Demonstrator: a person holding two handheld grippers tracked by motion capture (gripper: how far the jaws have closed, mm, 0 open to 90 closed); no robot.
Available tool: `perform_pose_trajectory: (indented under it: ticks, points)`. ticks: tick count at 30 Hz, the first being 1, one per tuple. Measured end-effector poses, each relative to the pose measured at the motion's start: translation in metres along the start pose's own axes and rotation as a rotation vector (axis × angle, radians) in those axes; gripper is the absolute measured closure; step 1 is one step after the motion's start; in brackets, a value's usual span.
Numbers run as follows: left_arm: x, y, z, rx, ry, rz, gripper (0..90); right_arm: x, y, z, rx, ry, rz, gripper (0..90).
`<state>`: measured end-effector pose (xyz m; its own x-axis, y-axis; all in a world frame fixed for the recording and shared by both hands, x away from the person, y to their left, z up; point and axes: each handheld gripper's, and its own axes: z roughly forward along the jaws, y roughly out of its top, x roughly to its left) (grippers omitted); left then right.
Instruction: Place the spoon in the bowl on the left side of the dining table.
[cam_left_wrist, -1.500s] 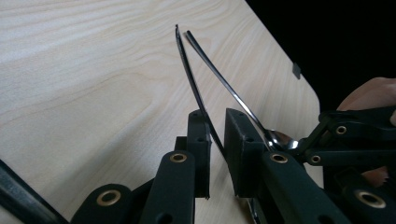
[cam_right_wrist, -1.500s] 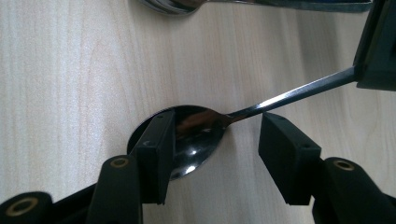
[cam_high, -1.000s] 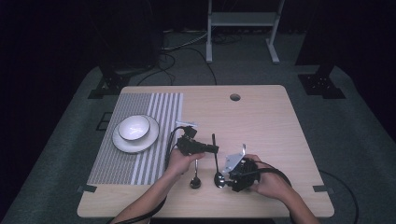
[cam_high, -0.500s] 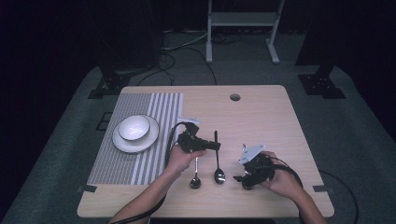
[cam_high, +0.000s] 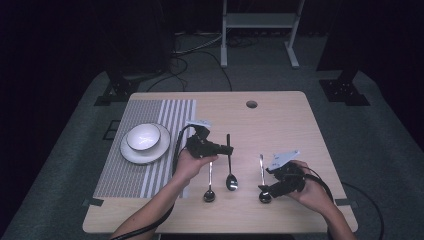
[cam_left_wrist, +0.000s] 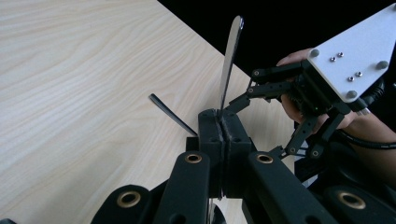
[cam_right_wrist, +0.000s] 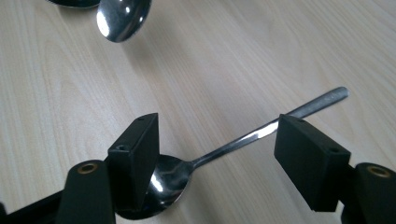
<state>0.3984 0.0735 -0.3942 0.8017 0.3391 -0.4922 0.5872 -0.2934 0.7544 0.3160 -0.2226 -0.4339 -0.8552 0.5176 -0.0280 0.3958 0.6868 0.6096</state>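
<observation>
My left gripper is shut on the handle of a spoon, held a little above the wooden table. In the right gripper view that spoon's bowl hangs at the top. My right gripper stands open near the front right. Its jaws have just been opening, and a second spoon lies flat on the table between them. The pads do not press on it. Its bowl rests by the left jaw.
A third spoon lies under my left hand. A white bowl on a plate stands on a striped placemat at the left. The tabletop has a cable hole at the back. The front edge is close to both hands.
My right gripper moved right from beside the other spoons, and its jaws opened around the spoon now lying there. My left gripper rose slightly with its spoon.
</observation>
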Motion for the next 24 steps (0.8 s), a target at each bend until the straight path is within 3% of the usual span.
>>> perform_pose_trajectory:
  ticks: [24]
  points:
    - [-0.004,0.018,-0.026,-0.027,0.043,0.038,89.4,-0.014,-0.024,-0.022,-0.032,-0.051,0.073,28.7]
